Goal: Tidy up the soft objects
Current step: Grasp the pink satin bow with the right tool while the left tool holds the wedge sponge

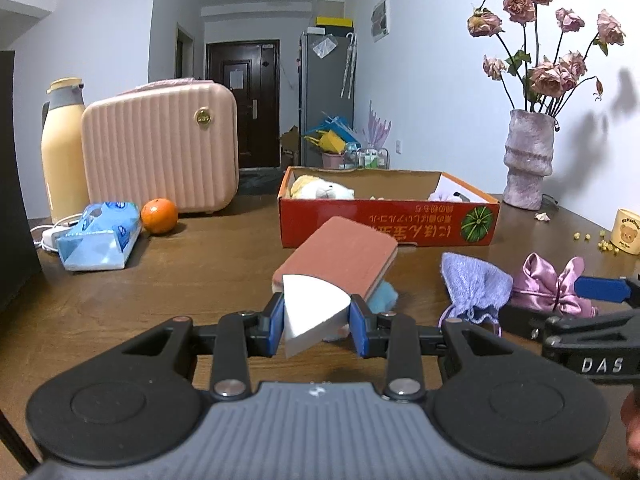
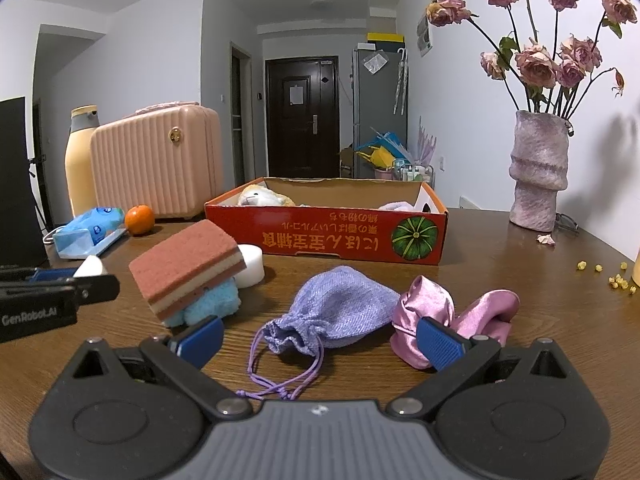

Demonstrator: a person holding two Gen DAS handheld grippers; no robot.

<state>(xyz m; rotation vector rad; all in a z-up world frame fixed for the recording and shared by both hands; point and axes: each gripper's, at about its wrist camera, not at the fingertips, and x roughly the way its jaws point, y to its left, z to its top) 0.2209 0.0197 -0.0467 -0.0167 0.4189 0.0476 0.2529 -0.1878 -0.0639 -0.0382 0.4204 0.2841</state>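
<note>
The left gripper (image 1: 318, 322) is clamped on a white wedge-shaped sponge (image 1: 314, 314), its jaws pressed against both flat sides, held clear of the tabletop (image 1: 180, 280); the right gripper (image 2: 320, 338) has its jaws spread wide and holds nothing. Between the right jaws lies a lavender drawstring pouch (image 2: 340, 308) on the tabletop; a pink satin pouch (image 2: 452, 316) lies just beside it, touching the right-hand blue pad (image 2: 438, 344). A brown-topped layered sponge (image 2: 188, 268) rests tilted on a light blue fluffy item (image 2: 216, 304); a white round sponge (image 2: 252, 266) sits just behind these. The red cardboard box (image 2: 328, 236) stands farther back, containing a plush toy (image 2: 262, 196) at its left end and a pale item at its right end, not identifiable. A tissue pack (image 1: 100, 236), an orange (image 1: 159, 216) and a pink case (image 1: 160, 148) stand to the left; a vase of dried roses (image 1: 528, 160) stands to the right.
</note>
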